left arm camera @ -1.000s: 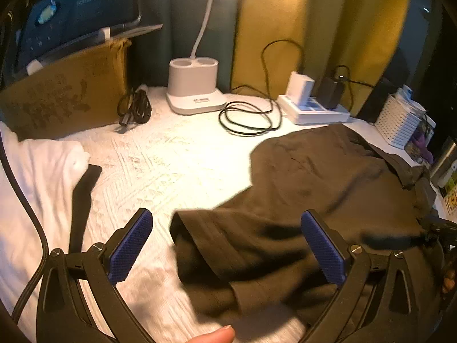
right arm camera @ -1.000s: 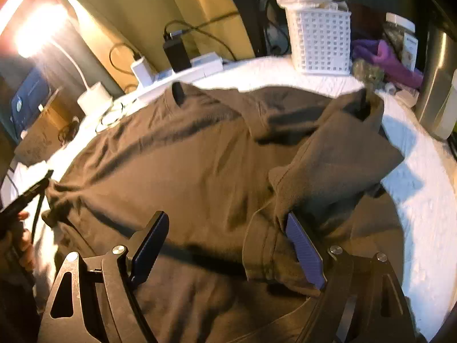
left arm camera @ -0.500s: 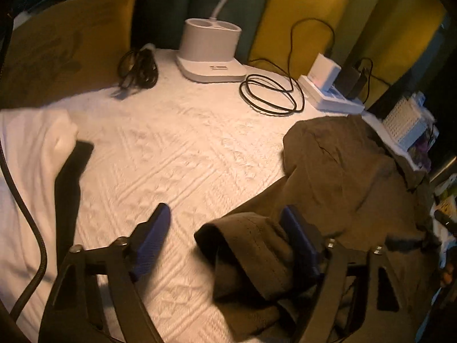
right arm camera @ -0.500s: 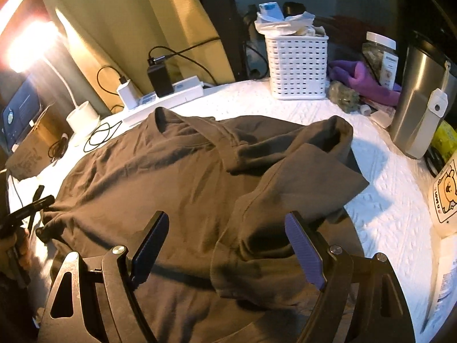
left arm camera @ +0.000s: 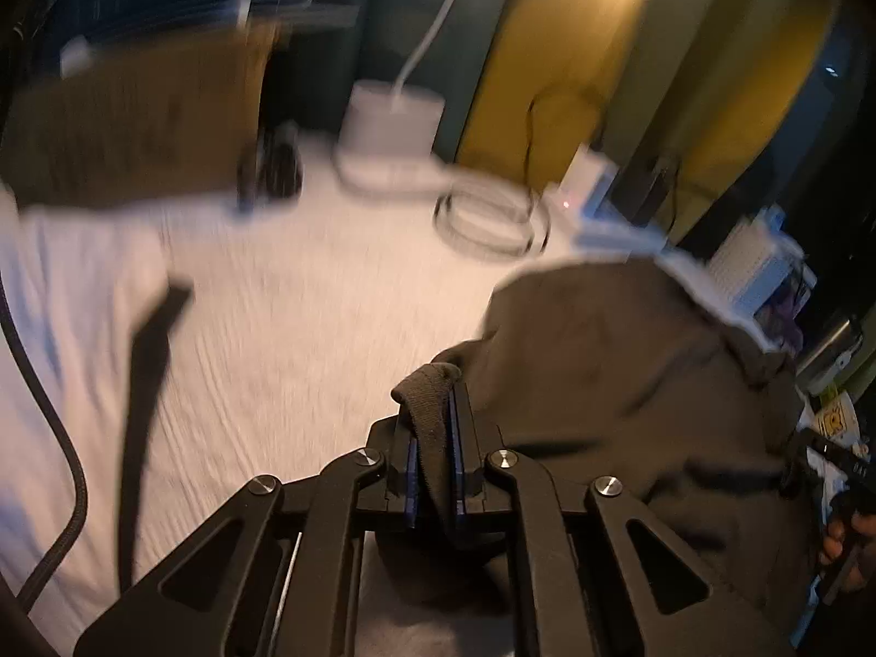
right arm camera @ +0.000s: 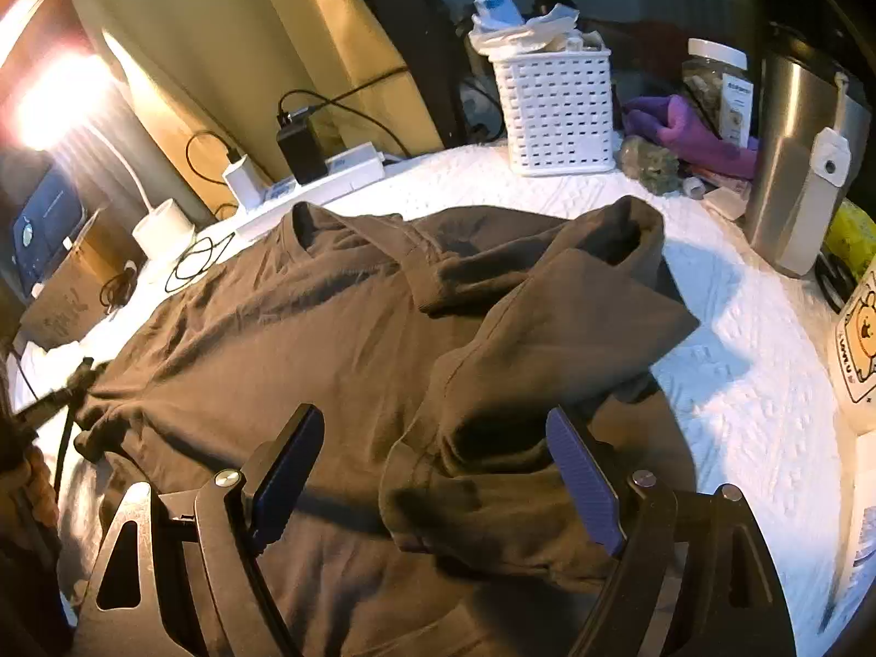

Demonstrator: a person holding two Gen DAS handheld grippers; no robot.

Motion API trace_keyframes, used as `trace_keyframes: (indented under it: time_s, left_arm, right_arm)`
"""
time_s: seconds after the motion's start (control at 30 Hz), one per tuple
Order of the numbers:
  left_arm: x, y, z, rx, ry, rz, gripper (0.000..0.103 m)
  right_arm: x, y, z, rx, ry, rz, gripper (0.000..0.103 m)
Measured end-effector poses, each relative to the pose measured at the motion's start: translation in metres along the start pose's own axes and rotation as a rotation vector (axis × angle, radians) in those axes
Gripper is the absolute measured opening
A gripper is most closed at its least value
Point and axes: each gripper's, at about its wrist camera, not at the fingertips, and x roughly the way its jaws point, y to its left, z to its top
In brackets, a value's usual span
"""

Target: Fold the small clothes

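Note:
A dark brown T-shirt [right arm camera: 328,339] lies spread on the white quilted cover [right arm camera: 739,383], its right sleeve folded inward over the body. In the left wrist view my left gripper [left arm camera: 432,399] is shut on a bunched edge of the T-shirt [left arm camera: 602,372], and the cloth stands up between the blue pads. That view is blurred by motion. My right gripper [right arm camera: 432,438] hangs open just above the folded sleeve, with its pads clear of the cloth. The left gripper [right arm camera: 60,394] shows at the shirt's far left edge in the right wrist view.
A white basket [right arm camera: 553,109], a purple cloth [right arm camera: 690,137] and a steel tumbler [right arm camera: 799,164] stand at the back right. A power strip [right arm camera: 328,175], a lamp base [left arm camera: 391,115] and a coiled cable [left arm camera: 487,213] line the back. A white garment [left arm camera: 71,284] lies at left.
My left gripper has gone from wide open to shut on the shirt's edge. The right gripper has drawn back a little, and its right pad no longer sits under the sleeve.

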Motion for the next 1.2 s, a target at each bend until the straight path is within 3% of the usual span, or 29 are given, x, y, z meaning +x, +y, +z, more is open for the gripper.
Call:
trace_keyframes:
  time_s: [0.13,0.27,0.5,0.57,0.7,0.73,0.77,0.83,0.93,1.07,1.2]
  left_arm:
    - [-0.015,-0.041,0.025,0.098,-0.099,-0.016,0.007]
    - [-0.013,-0.094,0.033,0.209,-0.121,-0.094,0.007]
    - [0.036,-0.154,0.016,0.335,0.022,-0.126,0.007]
    - [0.051,-0.161,0.009,0.325,0.077,-0.127,0.008]
    - [0.071,-0.176,-0.004,0.286,0.184,-0.198,0.011]
    - [0.069,-0.18,-0.007,0.283,0.193,-0.209,0.023]
    - [0.064,-0.181,-0.009,0.279,0.196,-0.226,0.044]
    - [0.041,-0.182,-0.012,0.271,0.175,-0.273,0.067]
    - [0.007,-0.171,-0.012,0.272,0.131,-0.297,0.068]
    - [-0.015,-0.136,-0.007,0.249,0.073,-0.199,0.072]
    - [-0.002,-0.096,-0.009,0.172,0.07,-0.127,0.074]
  right_arm:
    - [-0.011,-0.009,-0.001,0.016,-0.033,0.015,0.085]
    - [-0.022,-0.019,-0.006,0.034,-0.055,0.026,0.085]
    - [-0.042,-0.044,-0.018,0.074,-0.078,0.025,0.085]
    - [-0.046,-0.05,-0.021,0.087,-0.079,0.024,0.085]
    - [-0.051,-0.06,-0.025,0.106,-0.084,0.022,0.085]
    - [-0.051,-0.061,-0.026,0.109,-0.084,0.022,0.085]
    - [-0.051,-0.062,-0.026,0.111,-0.084,0.023,0.085]
    - [-0.051,-0.063,-0.028,0.113,-0.086,0.028,0.085]
    - [-0.05,-0.063,-0.029,0.112,-0.086,0.034,0.085]
    - [-0.046,-0.059,-0.03,0.105,-0.079,0.044,0.085]
    - [-0.04,-0.051,-0.03,0.086,-0.068,0.055,0.085]
